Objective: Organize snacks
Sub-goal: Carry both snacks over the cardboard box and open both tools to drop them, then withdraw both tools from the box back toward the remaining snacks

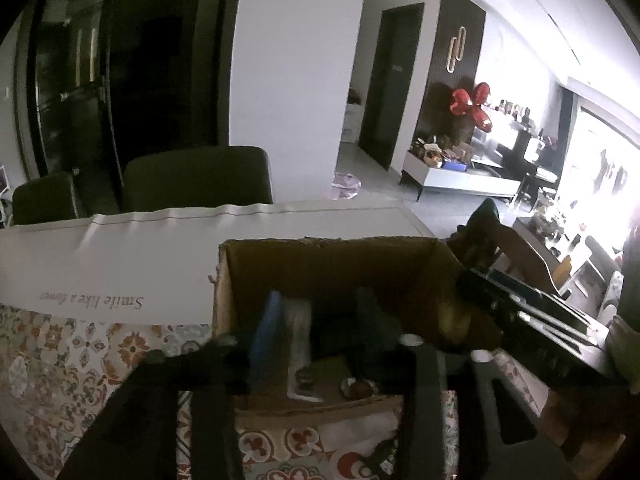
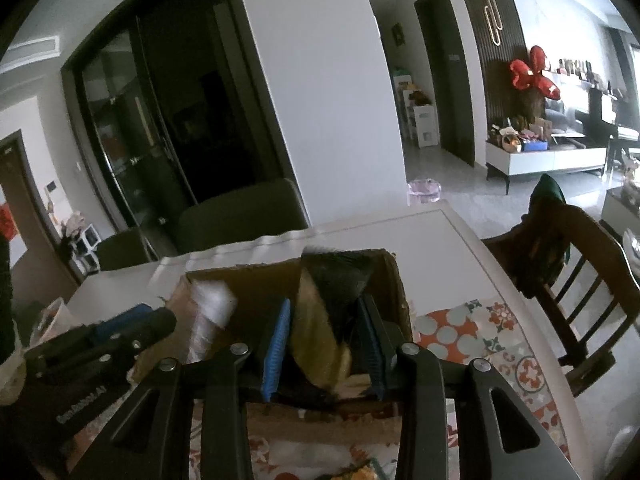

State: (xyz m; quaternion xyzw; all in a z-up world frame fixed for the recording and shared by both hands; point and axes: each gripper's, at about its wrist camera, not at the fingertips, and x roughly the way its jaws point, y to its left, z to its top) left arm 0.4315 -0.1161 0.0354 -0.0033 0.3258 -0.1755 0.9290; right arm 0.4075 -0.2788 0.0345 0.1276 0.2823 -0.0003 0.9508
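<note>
An open cardboard box (image 1: 340,264) stands on the table, and both grippers reach into it. My left gripper (image 1: 320,312) is open. A blurred clear snack packet (image 1: 298,336) hangs between its fingers, beside the left blue pad (image 1: 266,332) and apart from the right one. In the right wrist view this packet (image 2: 212,312) shows white at the box's left side, near the left gripper's tip. My right gripper (image 2: 324,304) is shut on a yellow-and-black snack bag (image 2: 320,344) that fills the gap between its pads, over the box (image 2: 248,280).
A small round wrapped item (image 1: 358,390) lies on the box floor. The table carries a patterned cloth (image 1: 60,360) and a white mat with lettering (image 1: 120,264). Dark chairs (image 1: 196,180) stand behind the table. A wooden chair (image 2: 580,280) is at its right.
</note>
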